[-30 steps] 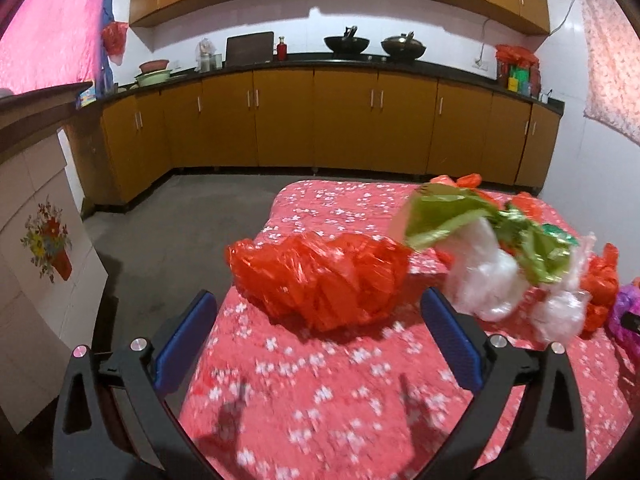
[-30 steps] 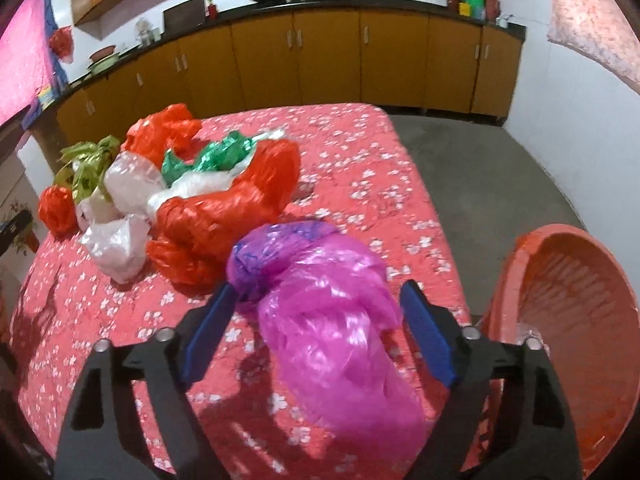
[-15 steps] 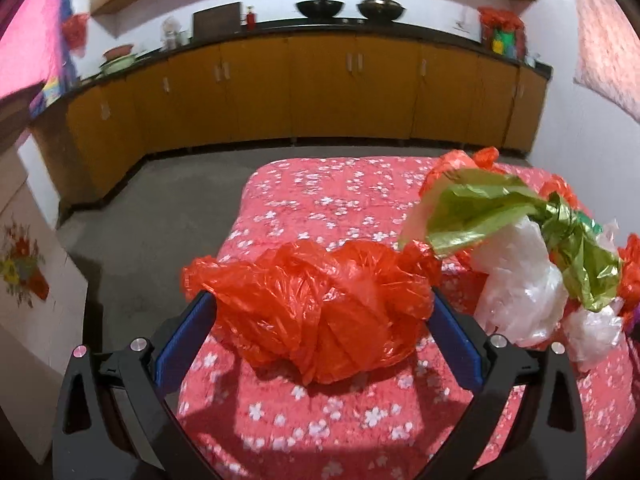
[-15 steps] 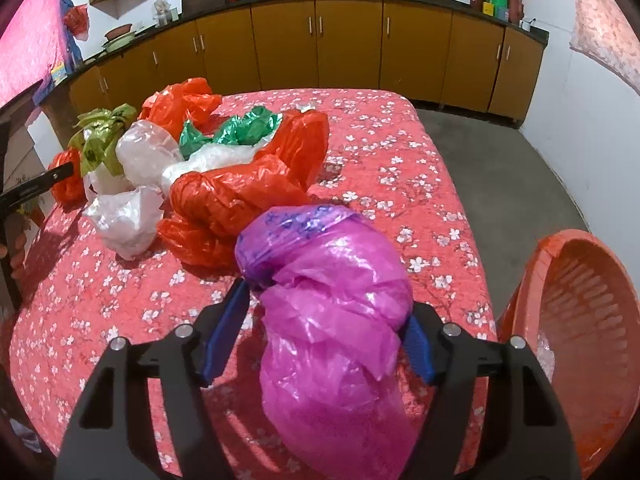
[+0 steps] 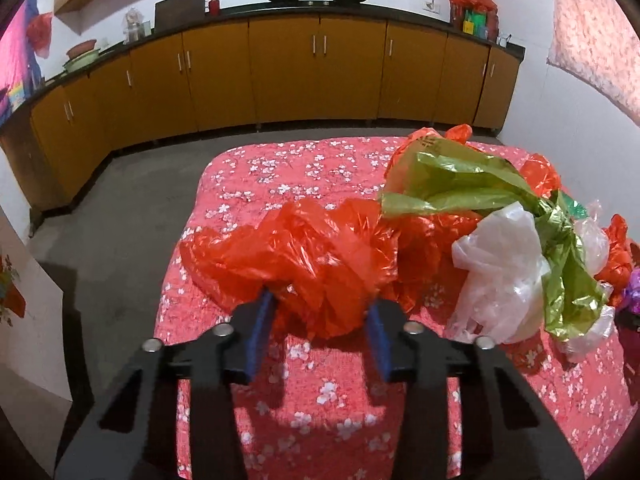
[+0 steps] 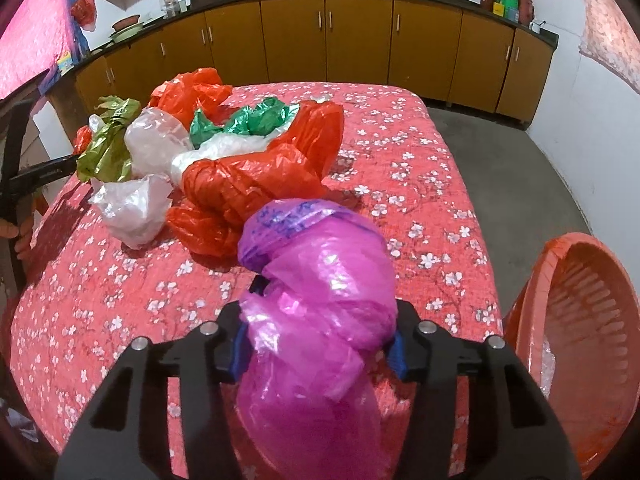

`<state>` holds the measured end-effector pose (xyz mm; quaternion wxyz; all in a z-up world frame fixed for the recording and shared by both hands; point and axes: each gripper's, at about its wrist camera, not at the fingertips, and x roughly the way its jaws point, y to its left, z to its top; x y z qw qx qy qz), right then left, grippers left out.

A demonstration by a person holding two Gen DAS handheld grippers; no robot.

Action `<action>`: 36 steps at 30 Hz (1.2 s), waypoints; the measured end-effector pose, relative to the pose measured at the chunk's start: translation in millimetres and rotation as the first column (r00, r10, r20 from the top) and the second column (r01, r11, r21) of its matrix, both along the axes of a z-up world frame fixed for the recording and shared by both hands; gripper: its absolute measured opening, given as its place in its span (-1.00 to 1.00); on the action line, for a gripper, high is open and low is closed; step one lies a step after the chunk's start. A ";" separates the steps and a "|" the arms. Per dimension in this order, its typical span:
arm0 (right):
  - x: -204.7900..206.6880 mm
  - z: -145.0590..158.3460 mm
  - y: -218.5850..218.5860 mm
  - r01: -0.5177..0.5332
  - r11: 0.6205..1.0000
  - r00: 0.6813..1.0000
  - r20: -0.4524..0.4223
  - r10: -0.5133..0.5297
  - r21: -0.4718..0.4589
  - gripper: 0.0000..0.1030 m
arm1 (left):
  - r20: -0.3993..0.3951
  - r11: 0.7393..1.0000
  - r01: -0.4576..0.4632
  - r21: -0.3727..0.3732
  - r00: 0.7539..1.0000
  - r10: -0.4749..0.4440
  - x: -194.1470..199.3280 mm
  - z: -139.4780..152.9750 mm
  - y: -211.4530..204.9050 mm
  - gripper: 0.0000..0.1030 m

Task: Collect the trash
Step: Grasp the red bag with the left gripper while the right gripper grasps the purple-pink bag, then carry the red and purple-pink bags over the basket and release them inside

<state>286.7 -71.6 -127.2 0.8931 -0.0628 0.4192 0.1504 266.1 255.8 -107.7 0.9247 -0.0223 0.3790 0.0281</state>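
A crumpled red plastic bag (image 5: 300,252) lies near the left edge of the table with the red flowered cloth (image 5: 320,400). My left gripper (image 5: 318,320) is closing on it, and both blue pads press into its near side. In the right wrist view a pink plastic bag (image 6: 320,300) bulges between the closing jaws of my right gripper (image 6: 318,344), squeezed by the pads. Behind it sits a heap of bags: red (image 6: 248,188), dark green (image 6: 248,120), olive (image 6: 108,148) and clear white (image 6: 132,204). The olive bag (image 5: 460,188) and white bag (image 5: 504,272) lie right of my left gripper.
An orange slotted basket (image 6: 580,340) stands off the table's right edge, with a bit of clear plastic inside. A person's hand (image 6: 16,232) shows at the left table edge. Brown cabinets (image 5: 320,72) line the far wall across grey floor (image 5: 120,220).
My left gripper moved forward over the red bag and its wide jaws closed onto it. My right gripper's jaws narrowed on the pink bag, which now bulges more.
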 end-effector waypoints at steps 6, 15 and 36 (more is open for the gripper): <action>-12.6 5.7 -5.4 0.016 1.000 1.000 0.010 -0.016 0.011 -0.08 | -0.005 1.000 -0.022 -0.008 1.000 0.022 -19.9 1.2 1.3 -0.73; -42.7 14.0 -17.3 0.043 0.999 0.999 0.029 -0.044 0.027 -0.10 | 0.024 0.999 -0.048 -0.024 0.999 0.049 -64.0 11.9 1.3 -0.82; -105.8 77.3 -73.0 0.120 0.988 0.977 0.166 -0.136 0.099 -0.10 | 0.204 0.994 0.106 -0.041 0.974 -0.095 -119.2 94.1 -83.3 -0.83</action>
